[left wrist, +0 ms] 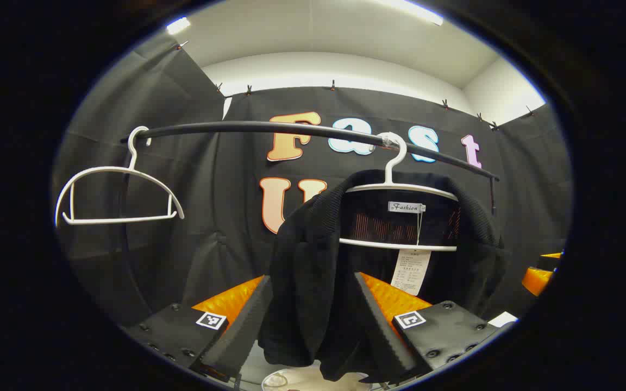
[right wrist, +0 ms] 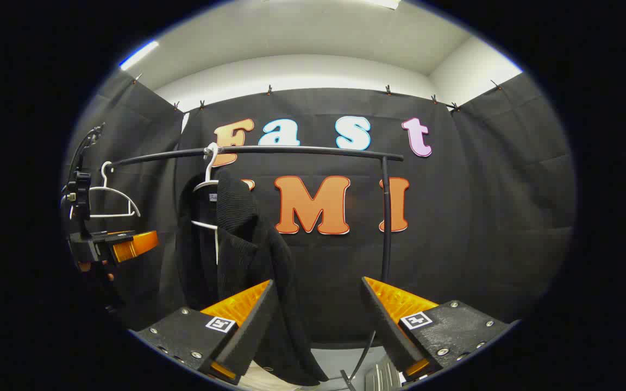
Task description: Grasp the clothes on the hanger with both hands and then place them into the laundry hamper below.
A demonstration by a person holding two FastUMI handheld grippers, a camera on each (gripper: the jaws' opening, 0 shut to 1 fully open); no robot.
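A black jacket (left wrist: 313,255) hangs on a white hanger (left wrist: 400,187) from a black rail (left wrist: 248,127). A paper tag dangles inside its collar. My left gripper (left wrist: 313,278) is open, its fingers straddling the jacket's left front panel at about chest height, without pressing on it. In the right gripper view the same jacket (right wrist: 237,244) hangs to the left, and my right gripper (right wrist: 318,282) is open beside its right edge, holding nothing. The left gripper (right wrist: 112,244) shows farther off at the jacket's far side. A pale rounded rim (left wrist: 283,380), possibly the hamper, peeks out below the jacket.
An empty white hanger (left wrist: 120,190) hangs at the rail's left end. The rack's upright post (right wrist: 386,217) stands just right of centre in the right gripper view. The other gripper (left wrist: 541,274) shows at the right edge of the left gripper view. Black cloth walls close in behind.
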